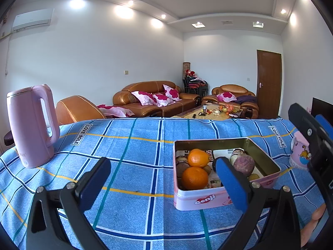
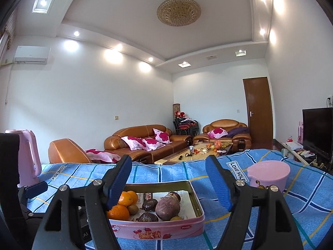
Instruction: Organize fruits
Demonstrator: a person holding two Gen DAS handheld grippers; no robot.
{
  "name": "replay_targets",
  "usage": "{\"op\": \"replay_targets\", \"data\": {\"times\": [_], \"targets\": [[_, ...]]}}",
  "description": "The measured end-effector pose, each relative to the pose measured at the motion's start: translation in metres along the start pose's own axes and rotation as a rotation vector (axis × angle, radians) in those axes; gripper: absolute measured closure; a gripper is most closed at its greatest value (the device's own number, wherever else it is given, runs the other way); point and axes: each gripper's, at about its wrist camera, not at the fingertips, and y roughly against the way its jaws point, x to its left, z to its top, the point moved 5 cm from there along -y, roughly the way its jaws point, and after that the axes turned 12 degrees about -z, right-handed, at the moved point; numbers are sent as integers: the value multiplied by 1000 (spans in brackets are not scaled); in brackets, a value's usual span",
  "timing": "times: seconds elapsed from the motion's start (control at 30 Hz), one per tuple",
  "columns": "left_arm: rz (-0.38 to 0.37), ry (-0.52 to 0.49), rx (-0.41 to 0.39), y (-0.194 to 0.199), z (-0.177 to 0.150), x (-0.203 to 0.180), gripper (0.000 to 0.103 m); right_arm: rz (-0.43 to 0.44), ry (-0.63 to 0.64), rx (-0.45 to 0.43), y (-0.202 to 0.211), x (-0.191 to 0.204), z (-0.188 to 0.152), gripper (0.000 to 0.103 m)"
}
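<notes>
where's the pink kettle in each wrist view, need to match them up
Left wrist view: the pink kettle stands upright at the far left on the blue checked cloth, fully in view, handle facing right.
Right wrist view: the same kettle sits at the far left edge, partly hidden behind the left gripper.
Shared landmark: the pink tin of fruit, right of the kettle in both.

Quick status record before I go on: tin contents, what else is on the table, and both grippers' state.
surface: table with blue checked cloth
container: pink tin, lid off
tin contents: two oranges, purple fruit, dark brown fruits, small green-brown ones
left of tin: pink kettle, upright
right of tin: pink cup
left gripper: open, nothing between the fingers
right gripper: open, empty, level, behind the tin's near edge
fruit outside tin: none seen on the cloth
</notes>
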Motion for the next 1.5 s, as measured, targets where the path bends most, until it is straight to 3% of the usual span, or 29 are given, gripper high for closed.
{"op": "replay_targets", "data": {"times": [0.83, 0.93, 1.5], "targets": [[9, -1, -8, 2, 0, 1, 0, -21, -4, 0, 3, -4, 0, 21], [9, 0, -6, 2, 0, 1, 0, -35, -11, 2, 3, -8, 0, 12], [18, 15, 10, -1, -3, 3, 0, -66, -27, 30, -3, -11, 1, 10]]}}
